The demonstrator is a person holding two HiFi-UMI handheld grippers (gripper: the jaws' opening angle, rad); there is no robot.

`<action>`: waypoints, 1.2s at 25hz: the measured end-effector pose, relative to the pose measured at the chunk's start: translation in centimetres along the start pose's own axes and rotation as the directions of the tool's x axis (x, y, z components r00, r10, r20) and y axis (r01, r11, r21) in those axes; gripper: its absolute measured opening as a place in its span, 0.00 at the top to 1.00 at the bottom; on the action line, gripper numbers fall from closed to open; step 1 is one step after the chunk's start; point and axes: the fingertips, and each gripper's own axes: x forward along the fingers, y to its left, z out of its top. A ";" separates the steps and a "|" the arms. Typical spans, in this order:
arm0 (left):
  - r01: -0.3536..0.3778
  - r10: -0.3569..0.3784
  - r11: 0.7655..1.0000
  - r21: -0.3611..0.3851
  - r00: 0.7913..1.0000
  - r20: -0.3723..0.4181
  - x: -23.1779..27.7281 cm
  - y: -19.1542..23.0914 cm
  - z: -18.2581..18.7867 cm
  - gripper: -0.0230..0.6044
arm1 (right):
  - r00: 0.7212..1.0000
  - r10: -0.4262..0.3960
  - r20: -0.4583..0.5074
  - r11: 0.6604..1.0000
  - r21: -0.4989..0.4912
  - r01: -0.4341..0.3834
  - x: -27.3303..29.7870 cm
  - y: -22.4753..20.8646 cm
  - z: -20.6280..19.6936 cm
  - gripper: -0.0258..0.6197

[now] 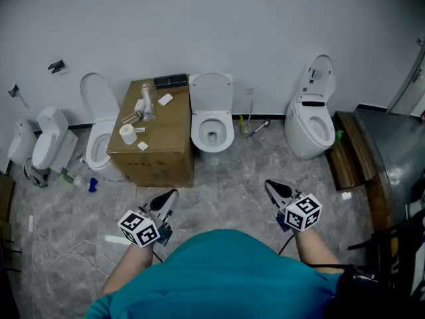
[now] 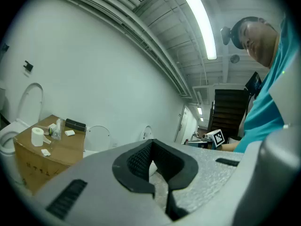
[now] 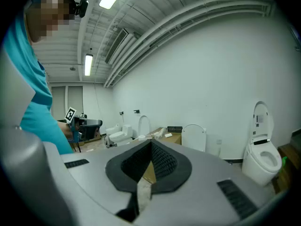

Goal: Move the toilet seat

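Along the white wall in the upper part of the head view stand several toilets. A cardboard box (image 1: 156, 145) sits on the floor between the left toilet (image 1: 98, 141) and the middle toilet (image 1: 212, 130), carrying a paper roll (image 1: 127, 133), a bottle (image 1: 146, 102) and a black case (image 1: 170, 80). Another toilet (image 1: 311, 121) stands at the right beside a wooden bench (image 1: 348, 153), and white cables (image 1: 63, 251) trail over the floor at lower left. Bare floor lies between the tools and the middle toilet. Both forearms reach in from the bottom edge, roughly level and side by side. The left tool (image 1: 172, 194) and right tool (image 1: 269, 185) each have their jaws pressed together on nothing. The toilet seat (image 1: 211, 89) stands raised against the wall above the middle bowl, well apart from both tools and between their lines of aim.
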 end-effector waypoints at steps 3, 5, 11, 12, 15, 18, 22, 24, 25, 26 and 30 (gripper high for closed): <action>0.001 -0.001 1.000 0.003 1.000 -0.004 0.6 -0.2 -0.2 0.96 | 1.000 -0.002 0.002 1.000 0.003 0.002 -0.2 -0.5 -0.1 0.96; 0.002 -0.002 1.000 0.002 1.000 -0.004 1.1 -0.3 -0.2 0.96 | 1.000 -0.001 0.000 1.000 -0.002 0.001 -0.2 -0.9 -0.1 0.96; 0.005 -0.005 1.000 0.000 1.000 -0.006 3.3 -1.4 -0.5 0.96 | 1.000 0.013 -0.011 1.000 0.006 -0.013 -0.9 -2.5 -0.4 0.96; 0.005 -0.005 1.000 0.000 1.000 -0.007 3.7 -1.7 -0.6 0.96 | 1.000 0.020 -0.017 1.000 0.013 -0.020 -1.0 -2.7 -0.5 0.96; 0.002 -0.002 1.000 0.003 1.000 -0.008 4.6 -2.4 -0.7 0.96 | 0.999 0.022 -0.025 0.999 0.026 -0.021 -1.4 -3.6 -0.6 0.96; -0.001 0.001 1.000 0.007 1.000 -0.005 6.0 -3.5 -0.9 0.96 | 1.000 0.023 -0.014 0.999 0.035 -0.022 -2.1 -4.9 -0.3 0.96; -0.003 0.003 1.000 0.011 1.000 0.002 8.1 -5.8 -1.4 0.96 | 0.999 0.039 -0.007 0.999 0.030 -0.039 -4.3 -6.9 -0.2 0.96; -0.006 0.006 1.000 0.006 1.000 0.006 9.4 -6.8 -1.9 0.96 | 0.999 0.046 -0.006 0.999 0.026 -0.046 -5.5 -8.1 -0.2 0.96; -0.006 0.006 1.000 0.000 1.000 0.007 10.0 -7.4 -2.2 0.96 | 0.999 0.048 -0.008 0.999 0.024 -0.048 -6.1 -8.7 -0.3 0.96; -0.006 0.006 1.000 -0.006 1.000 0.008 10.7 -8.0 -2.6 0.96 | 0.999 0.050 -0.010 0.998 0.024 -0.050 -6.7 -9.4 -0.4 0.96; 0.015 -0.015 1.000 -0.021 1.000 -0.003 13.5 -10.5 -4.0 0.96 | 0.999 0.050 -0.012 0.998 0.023 -0.050 -8.8 -11.9 -0.7 0.96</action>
